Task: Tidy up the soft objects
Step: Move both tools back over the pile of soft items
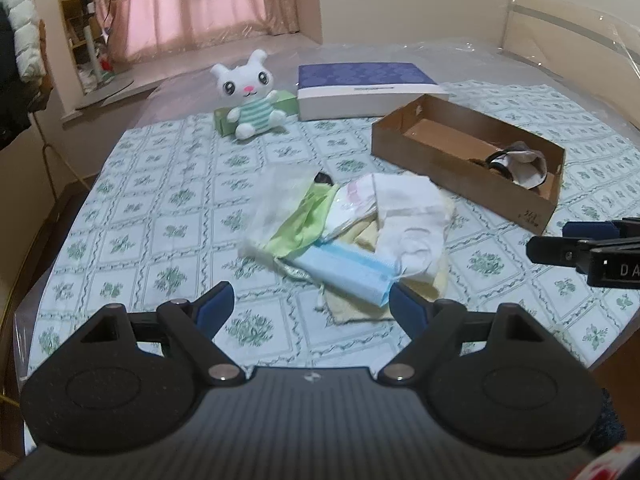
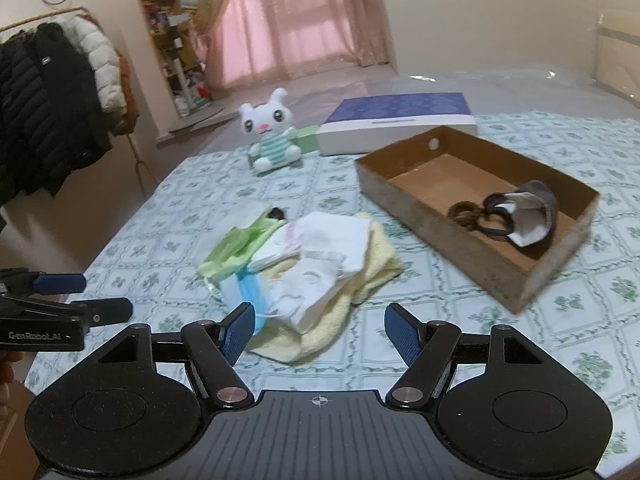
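Now, from my remote station, I see the left gripper (image 1: pixel 310 306) hanging spread wide and empty just short of the heap of soft things (image 1: pixel 352 228) on the green-patterned bedspread (image 1: pixel 160 208). Its blue-padded fingers (image 1: pixel 214 306) straddle the near end of a light blue face mask (image 1: pixel 348 270). The right gripper (image 2: pixel 320 330) is likewise released and holds nothing, its fingertips (image 2: pixel 240 332) low over the near edge of a pale yellow towel (image 2: pixel 332 320) at the bottom of the same heap.

On the towel lie a white cloth (image 2: pixel 320 264), the blue mask and a crumpled green fabric (image 2: pixel 236 244), all overlapping; a small dark item (image 2: pixel 276 213) peeks out at the far edge, too small to identify.

To the right of the heap, apart from it, stands an open cardboard box (image 2: pixel 460 236). Inside, toward its right end, sit a grey-and-white soft piece (image 2: pixel 532 212) and some dark rings (image 2: pixel 476 216) beside it.

Farther back, a white plush bunny (image 1: pixel 250 96) in a striped shirt sits upright against a green box (image 1: pixel 224 120), and a flat purple-topped box (image 1: pixel 368 88) lies just to its right. Pink curtains (image 2: pixel 300 20) and hanging jackets (image 2: pixel 52 92) fill the background.
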Action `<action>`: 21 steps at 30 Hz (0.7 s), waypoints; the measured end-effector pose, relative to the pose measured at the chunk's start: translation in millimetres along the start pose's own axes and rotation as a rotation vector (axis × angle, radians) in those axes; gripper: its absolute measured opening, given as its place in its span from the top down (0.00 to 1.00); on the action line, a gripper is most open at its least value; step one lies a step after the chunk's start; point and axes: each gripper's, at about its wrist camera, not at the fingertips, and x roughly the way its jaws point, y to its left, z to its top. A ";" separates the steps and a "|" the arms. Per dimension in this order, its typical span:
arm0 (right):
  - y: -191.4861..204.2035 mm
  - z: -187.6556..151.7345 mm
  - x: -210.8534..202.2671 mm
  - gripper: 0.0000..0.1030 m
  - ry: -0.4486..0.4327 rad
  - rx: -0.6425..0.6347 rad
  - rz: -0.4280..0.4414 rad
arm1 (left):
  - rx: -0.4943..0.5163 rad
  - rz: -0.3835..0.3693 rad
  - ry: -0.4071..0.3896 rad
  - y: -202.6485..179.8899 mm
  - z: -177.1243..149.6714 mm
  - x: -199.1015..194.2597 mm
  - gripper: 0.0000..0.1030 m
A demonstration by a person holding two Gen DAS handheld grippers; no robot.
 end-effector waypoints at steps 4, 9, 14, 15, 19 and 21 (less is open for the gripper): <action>9.5 -4.5 9.9 0.30 0.013 -0.028 0.023 | -0.020 0.001 0.022 3.6 -8.1 4.8 0.23; 12.4 -8.0 24.2 0.30 0.027 -0.034 0.018 | -0.026 0.003 0.043 4.2 -14.3 12.7 0.26; 9.9 -7.5 37.5 0.30 0.029 -0.035 0.014 | -0.033 0.000 0.055 5.8 -16.7 23.3 0.29; 9.9 -7.4 40.1 0.30 0.030 -0.038 0.019 | -0.035 -0.001 0.060 6.1 -17.1 26.2 0.30; 16.8 -9.8 49.1 0.30 0.028 -0.081 0.038 | -0.049 0.000 0.078 8.3 -19.1 36.8 0.31; 21.6 -12.1 55.9 0.31 0.033 -0.107 0.053 | -0.055 0.003 0.090 10.3 -20.6 42.2 0.33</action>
